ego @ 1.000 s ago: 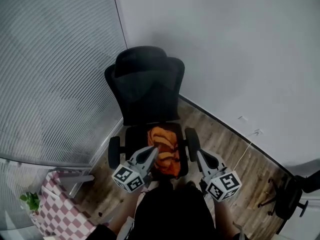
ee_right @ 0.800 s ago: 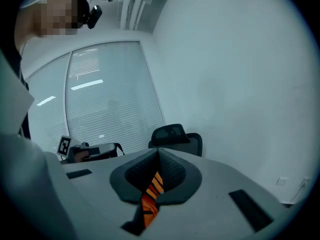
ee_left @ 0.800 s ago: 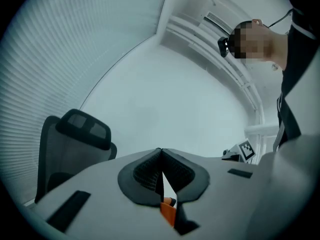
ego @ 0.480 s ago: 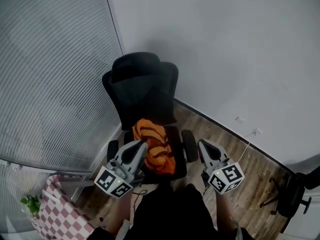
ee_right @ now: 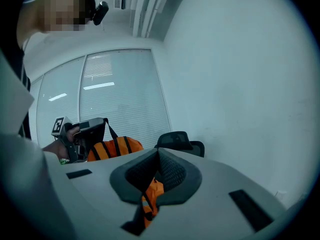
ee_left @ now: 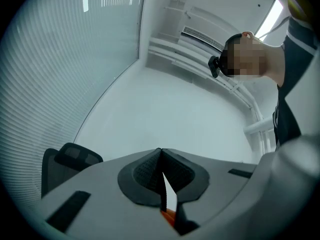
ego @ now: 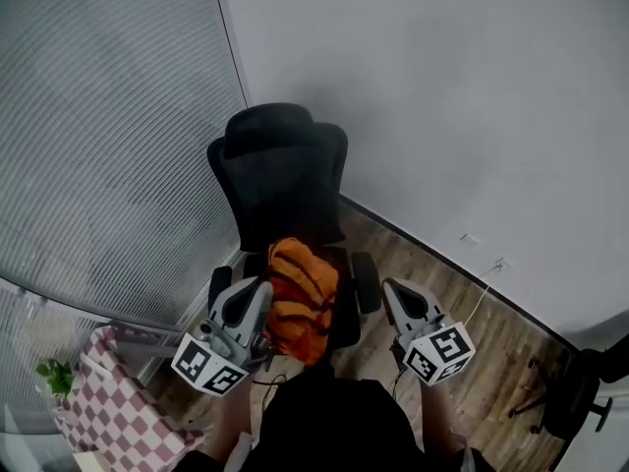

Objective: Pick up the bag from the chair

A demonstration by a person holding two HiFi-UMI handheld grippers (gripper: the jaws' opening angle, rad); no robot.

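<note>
Orange fabric bag with black straps (ego: 300,301) hangs from the left gripper (ego: 257,291). That gripper's jaws are pressed together on a thin black strap, and a sliver of orange shows beneath them. The bag's bulk sits just to the inner side of that gripper and droops below it, over the seat of the black mesh office chair (ego: 280,170). Whether its bottom edge is clear of the seat cannot be made out.

The right gripper (ego: 391,289) is closed too, tips touching, and clamps nothing that I can see. Orange cloth shows only through the slit under its tips. It stands apart from the bag, with the nearer black armrest (ego: 366,281) between them. The other armrest (ego: 222,288) lies just beside the left gripper on its outer side.

Ahead of both grippers rises the chair back, close to the white wall (ego: 442,96). Outward from the left gripper, ribbed blinds (ego: 108,136) shut that side in. A pink-and-white checked cloth (ego: 113,416) and a small green plant (ego: 54,377) lie near it. Outward from the right gripper, wooden floor (ego: 452,283) lies open up to the wall's dark edge. A thin white cable (ego: 479,308) crosses it, and a second black chair base (ego: 565,391) stands well apart.
</note>
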